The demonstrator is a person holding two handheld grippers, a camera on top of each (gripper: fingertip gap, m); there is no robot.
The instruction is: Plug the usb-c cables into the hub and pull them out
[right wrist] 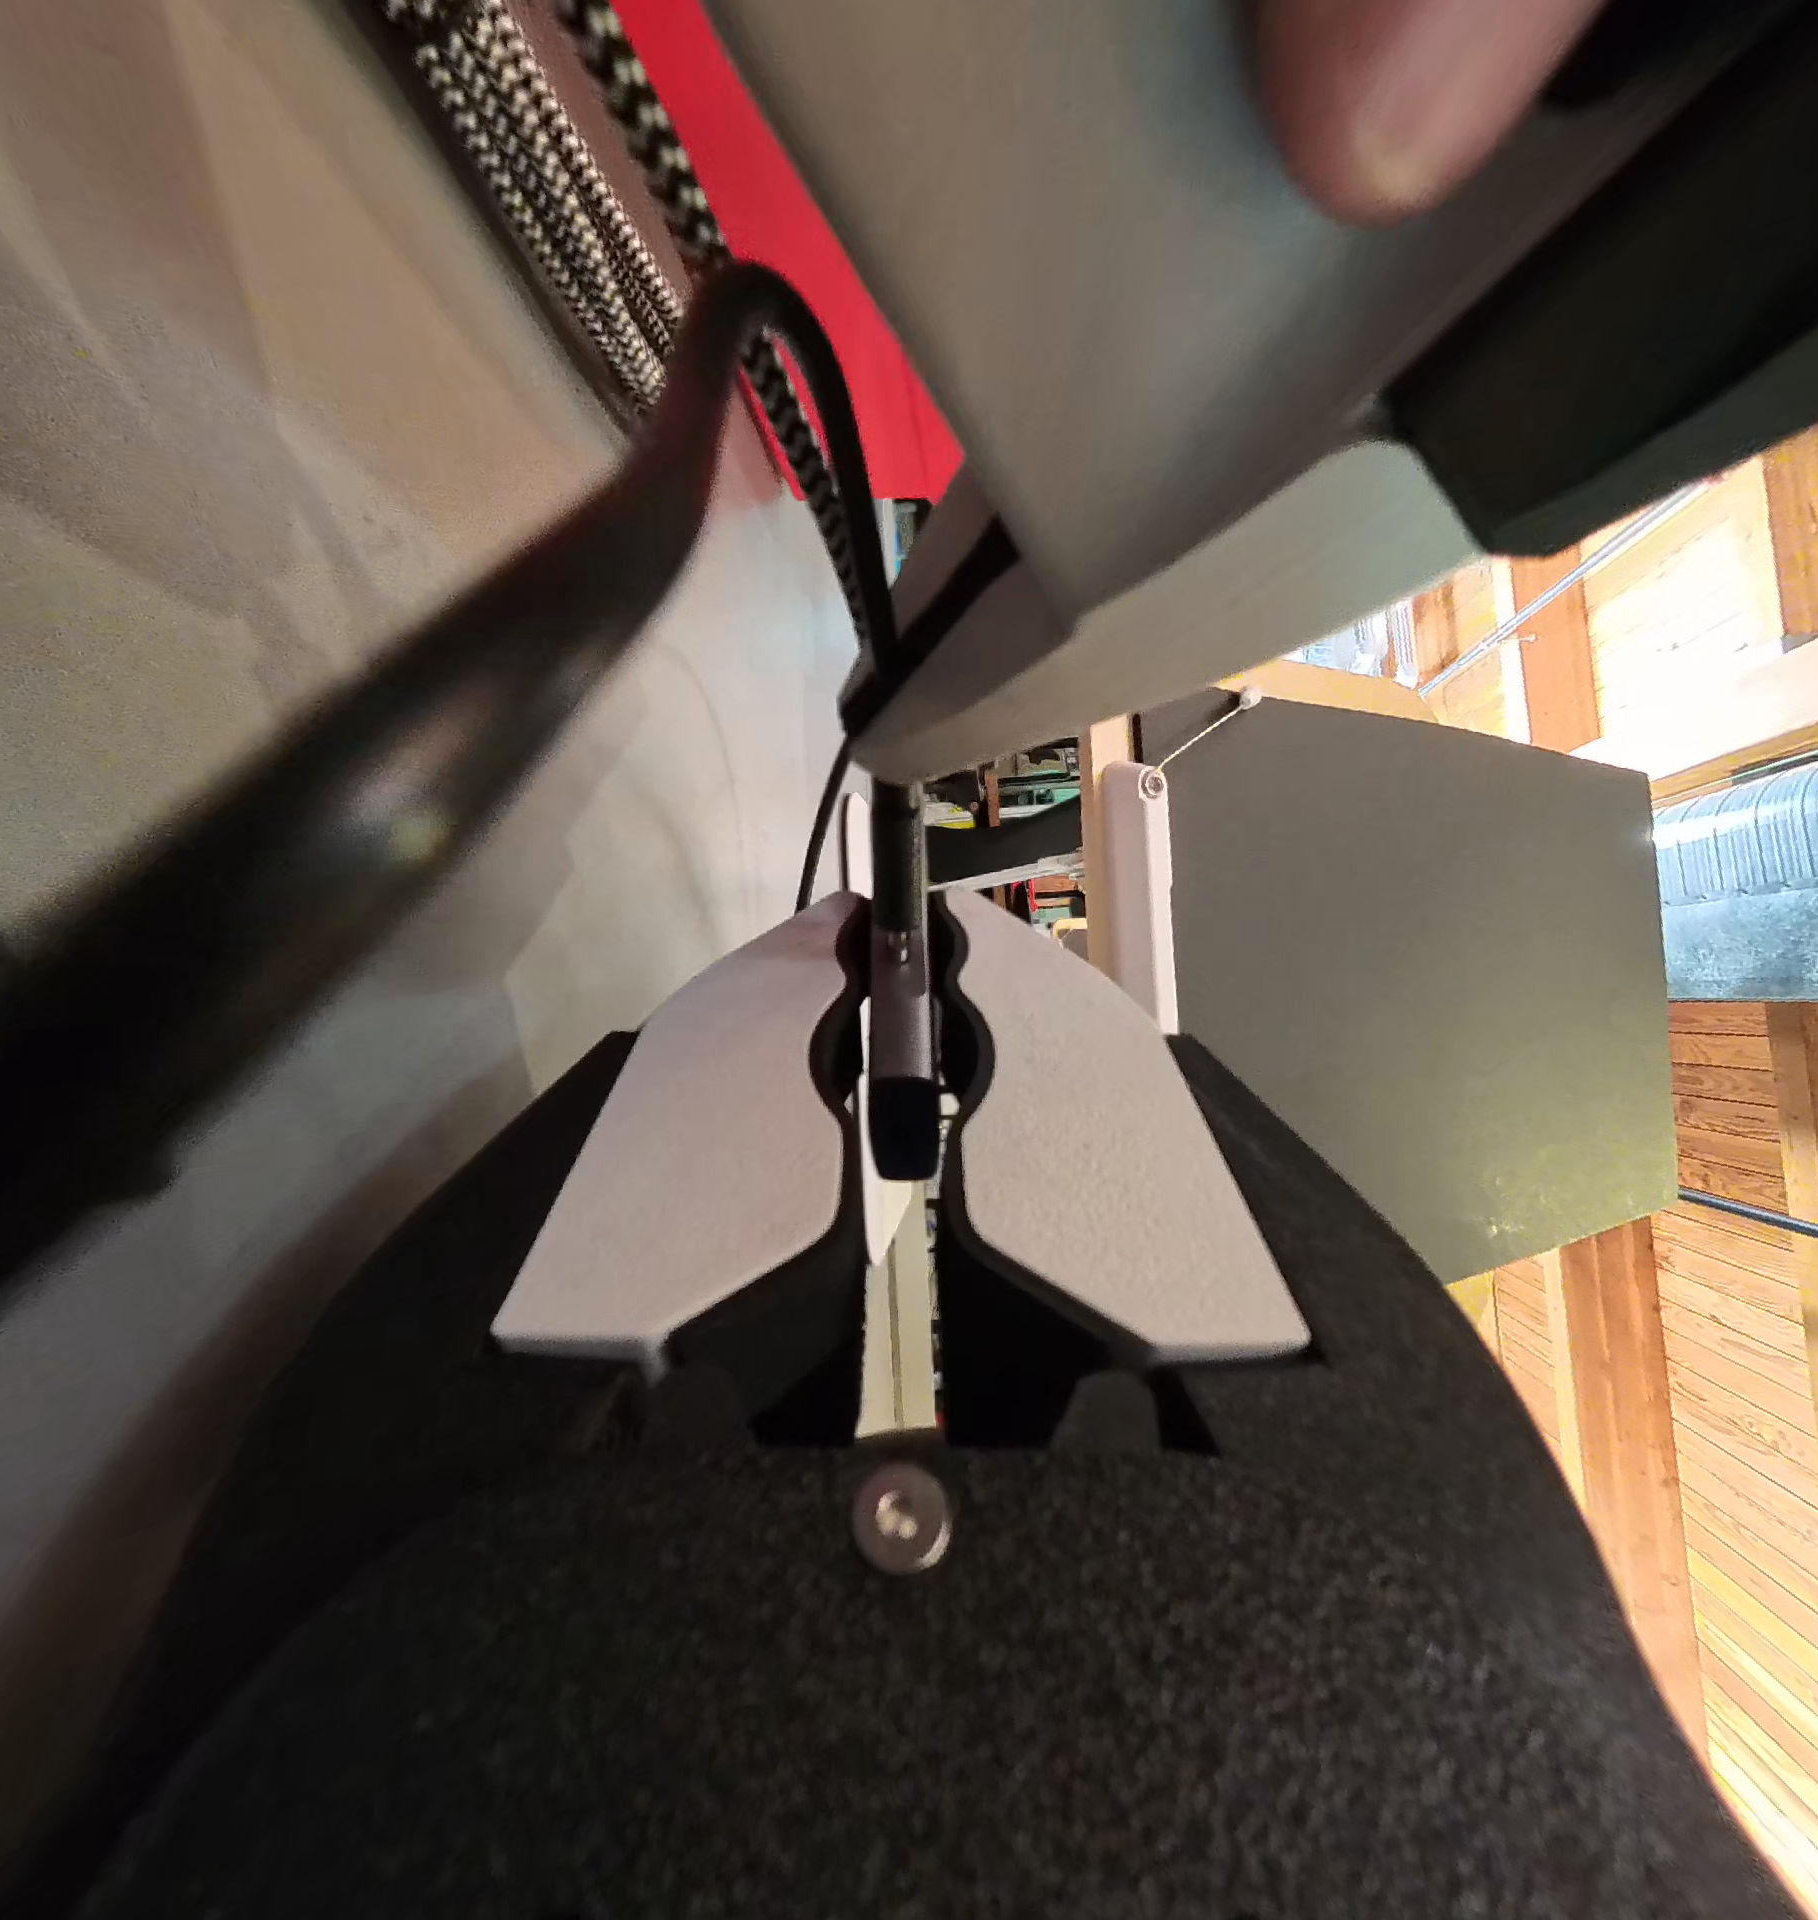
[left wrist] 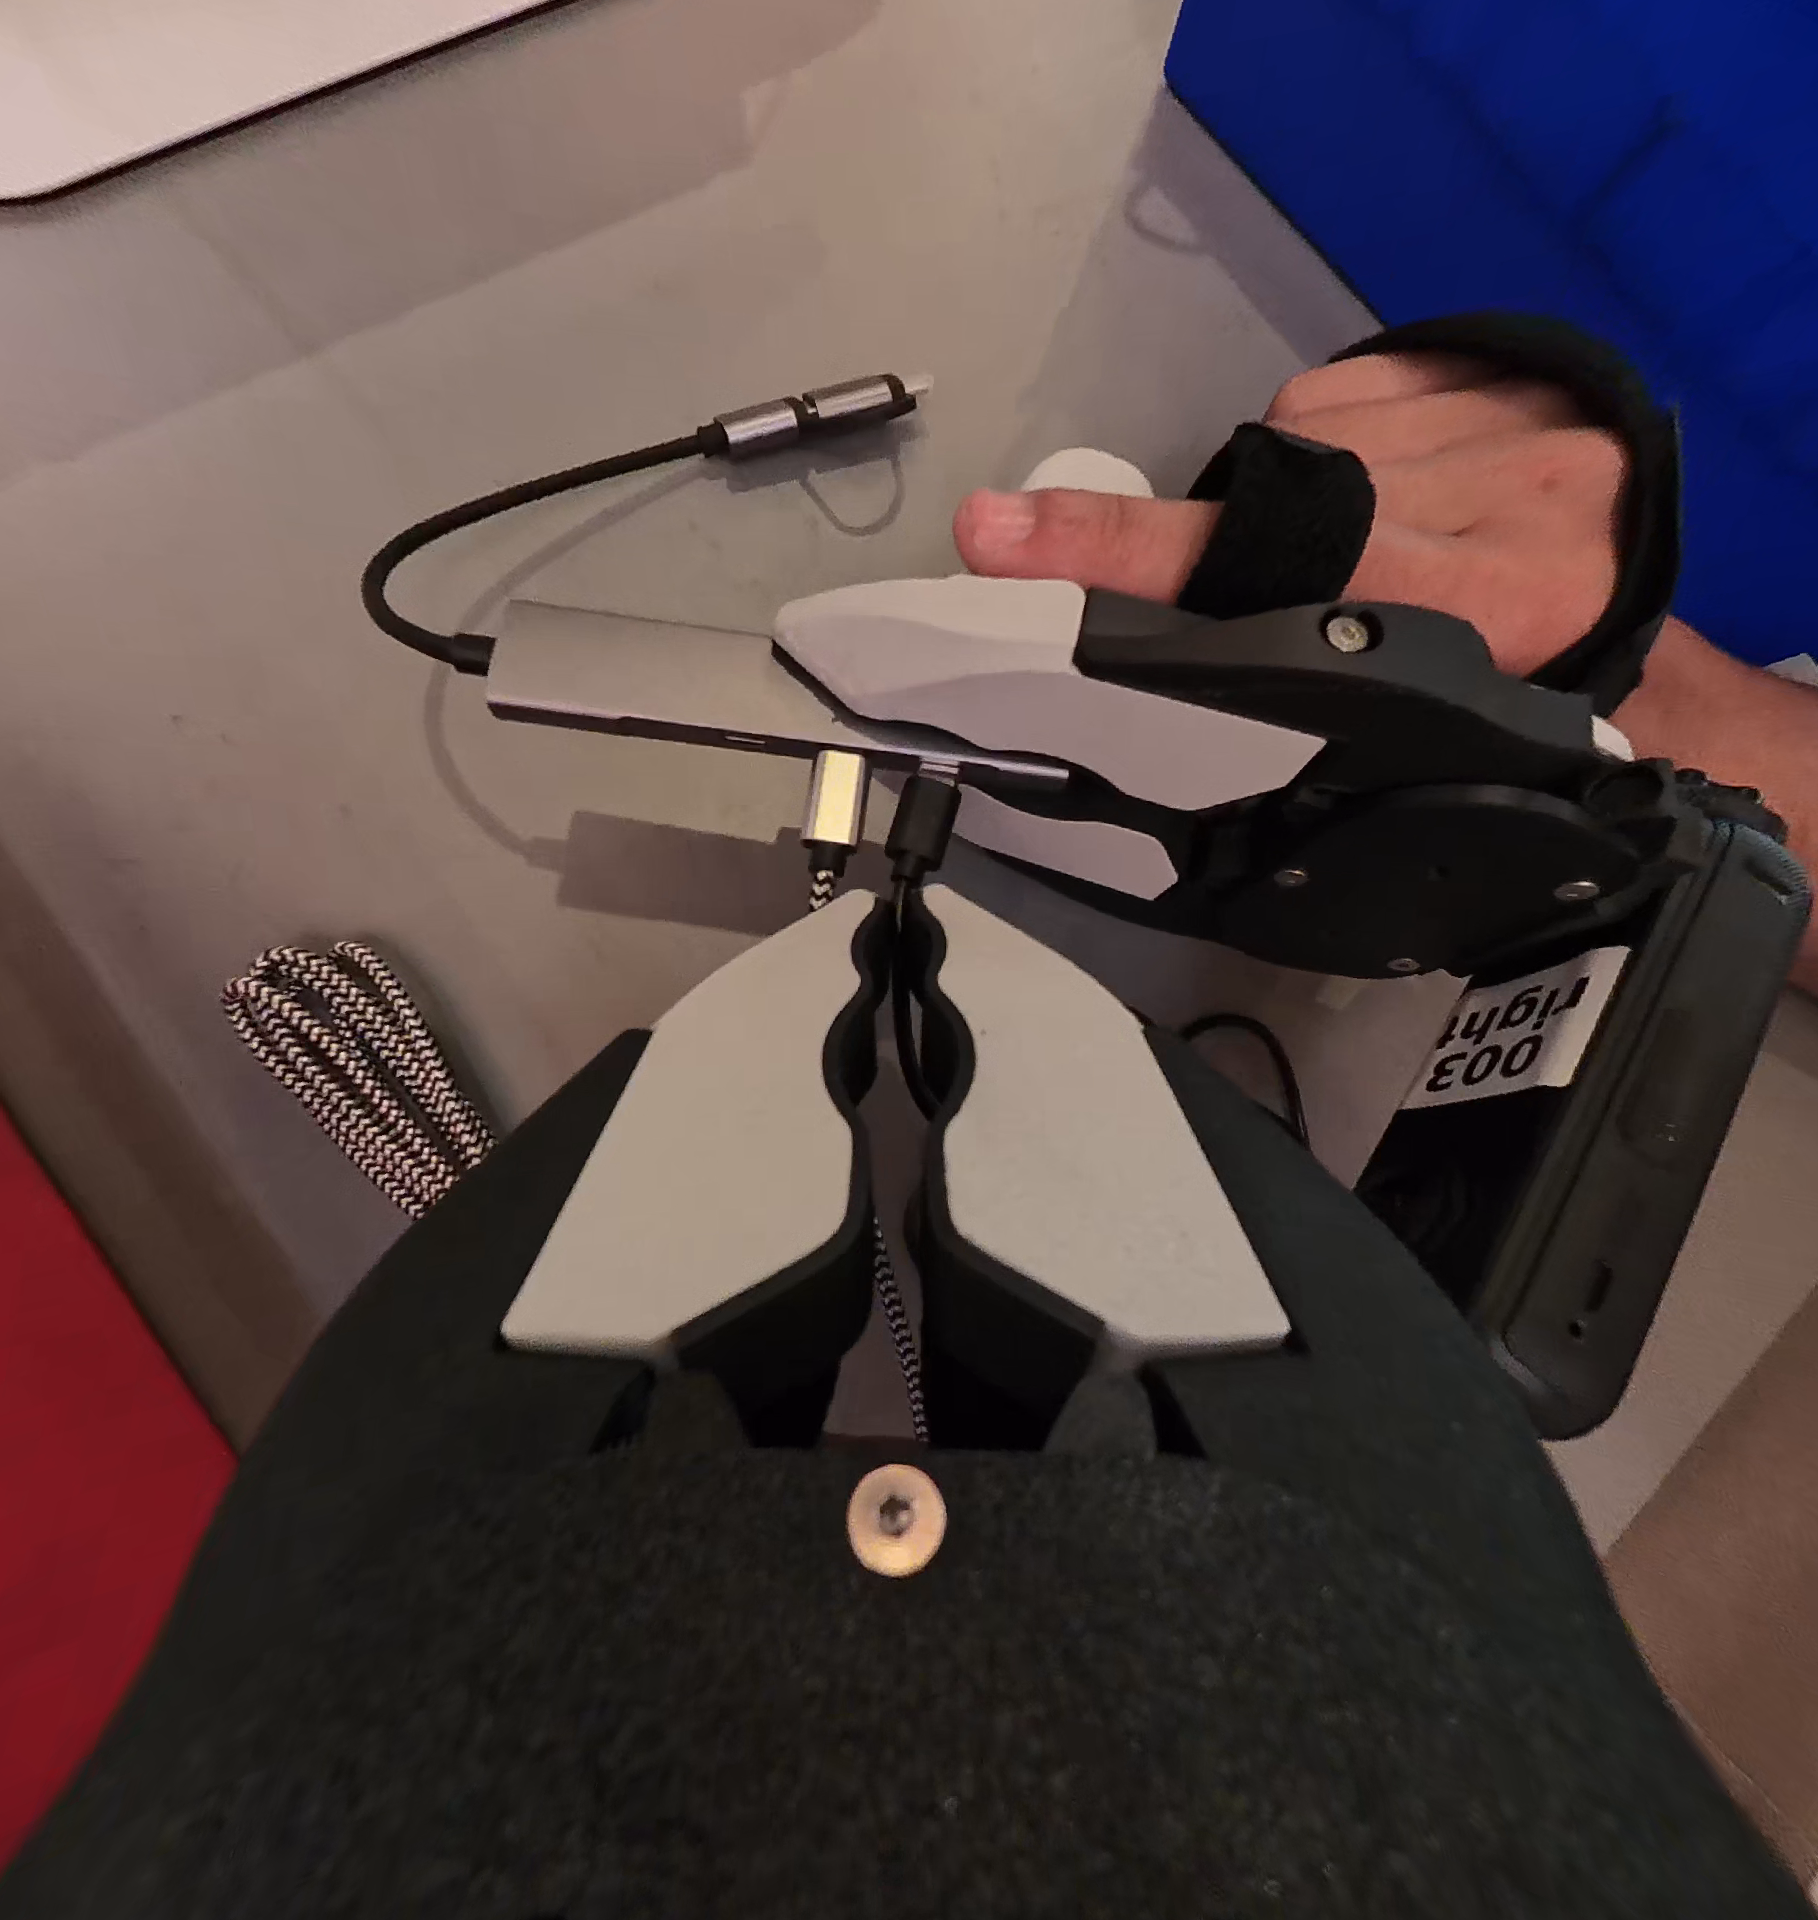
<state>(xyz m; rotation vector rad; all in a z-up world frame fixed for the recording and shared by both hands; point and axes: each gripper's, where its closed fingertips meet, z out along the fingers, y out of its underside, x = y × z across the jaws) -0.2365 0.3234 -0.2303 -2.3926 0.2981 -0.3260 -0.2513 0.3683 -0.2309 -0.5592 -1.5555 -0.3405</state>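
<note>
1. the left gripper (left wrist: 900, 914) is closed on the thin black cable (left wrist: 910, 997), just behind its black plug (left wrist: 924, 821). the plug lies at 12 o'clock from the tips, close ahead.
2. the plug's long axis runs along 6 to 12 o'clock, nose toward the hub (left wrist: 614, 665). it sits at the hub's near edge; whether it is fully seated i cannot tell.
3. a silver plug (left wrist: 832, 810) sits in the port just at 9 o'clock of the black one, its braided cable (left wrist: 354, 1060) trailing to 7 o'clock.
4. the hub is held above the table (left wrist: 261, 312), its long axis 9 to 3 o'clock, tail lead at 9.
5. the right gripper (left wrist: 915, 717) is closed on the hub's 3 o'clock end.
6. judgement: the coming pull or push follows the plug axis, so the left gripper does it while the right braces.
</note>
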